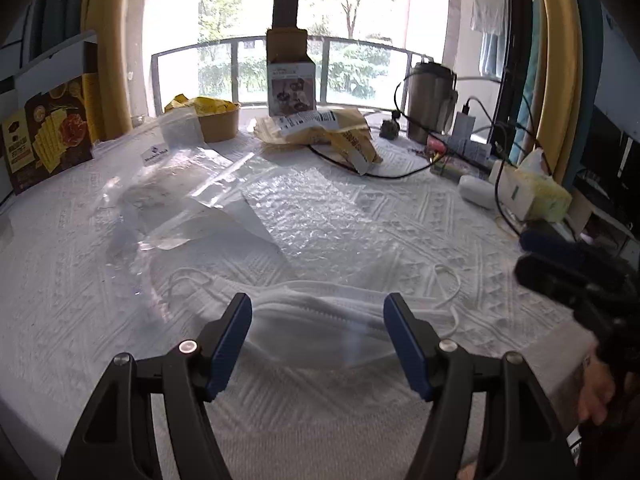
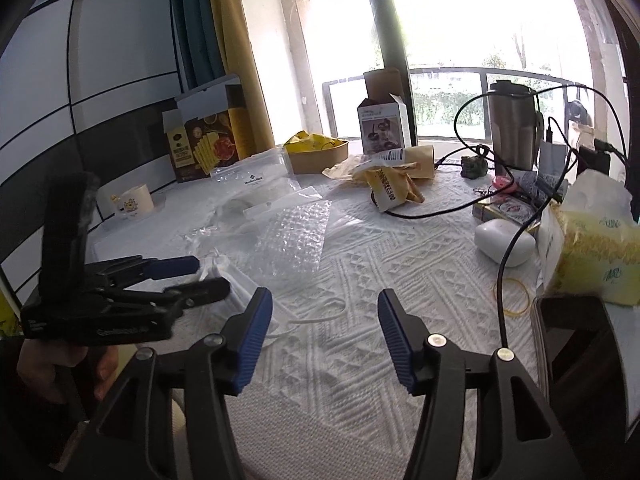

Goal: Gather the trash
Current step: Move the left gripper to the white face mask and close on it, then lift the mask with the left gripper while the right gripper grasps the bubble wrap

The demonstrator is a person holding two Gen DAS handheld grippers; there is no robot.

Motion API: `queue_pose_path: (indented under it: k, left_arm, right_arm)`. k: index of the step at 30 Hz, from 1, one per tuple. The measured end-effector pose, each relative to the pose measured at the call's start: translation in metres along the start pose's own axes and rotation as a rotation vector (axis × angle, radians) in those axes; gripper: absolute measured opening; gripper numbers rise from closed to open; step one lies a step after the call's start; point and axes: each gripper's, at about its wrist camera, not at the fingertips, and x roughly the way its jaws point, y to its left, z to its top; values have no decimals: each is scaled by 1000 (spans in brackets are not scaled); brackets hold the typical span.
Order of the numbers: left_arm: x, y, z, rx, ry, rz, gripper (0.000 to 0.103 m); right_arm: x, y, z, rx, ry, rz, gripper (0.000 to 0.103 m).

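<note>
Lying flat, crumpled white face mask (image 1: 320, 320)

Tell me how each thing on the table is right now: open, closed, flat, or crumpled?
Left tongs: open, white pleated face mask between them, not pinched.
Right tongs: open, empty.
White pleated face mask: lying flat, not picked up.
Clear bubble wrap sheet: spread flat.
Small white cardboard box: upright, top flaps open.
Yellow paper bag: crumpled, on its side.
Steel tumbler: upright, lid on.
</note>
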Motion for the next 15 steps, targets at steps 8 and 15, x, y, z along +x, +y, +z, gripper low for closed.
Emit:
queue_pose_path:
  k: [8, 15]
  left_arm:
    - [16, 6, -6, 18, 18, -53, 68]
    - [10, 10, -11, 51, -5, -84, 24]
  right_arm:
    - [5, -3, 3, 9, 6, -12, 53]
    - [16, 4, 0, 9, 32, -21, 53]
